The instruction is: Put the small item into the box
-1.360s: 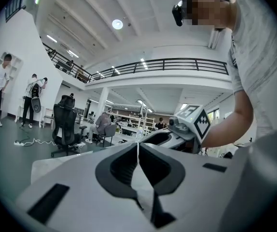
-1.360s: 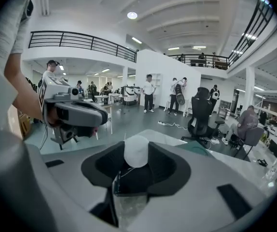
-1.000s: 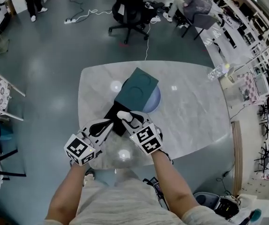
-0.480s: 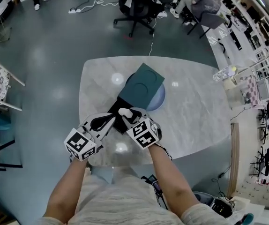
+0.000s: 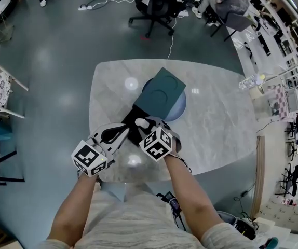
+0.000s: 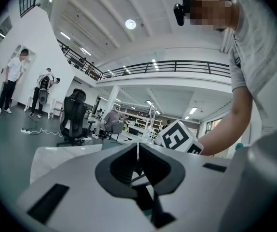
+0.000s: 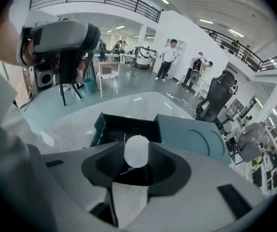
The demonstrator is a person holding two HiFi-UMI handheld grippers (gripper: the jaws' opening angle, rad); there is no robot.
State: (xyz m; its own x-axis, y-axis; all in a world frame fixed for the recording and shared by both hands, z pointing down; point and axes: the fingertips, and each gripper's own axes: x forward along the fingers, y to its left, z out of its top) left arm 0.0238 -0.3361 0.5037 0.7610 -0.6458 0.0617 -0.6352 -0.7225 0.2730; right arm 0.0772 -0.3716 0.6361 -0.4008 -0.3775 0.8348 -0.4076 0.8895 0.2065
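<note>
The pale marble table with rounded corners point(image 5: 216, 118) carries the dark teal rectangular box point(image 5: 162, 91), whose lid lies open toward the far right over a blue-grey round disc point(image 5: 180, 109) and whose black-lined tray point(image 7: 124, 128) sits at the near left. The left gripper point(image 5: 119, 133) hovers by the tray's near-left edge, its jaws pressed together with nothing between them, much as a second ago. The right gripper point(image 5: 144, 124) has edged left and farther over the tray's near side. Its jaws stand wide and clamp the small white round item point(image 7: 136, 150), held just above the tray's near rim.
</note>
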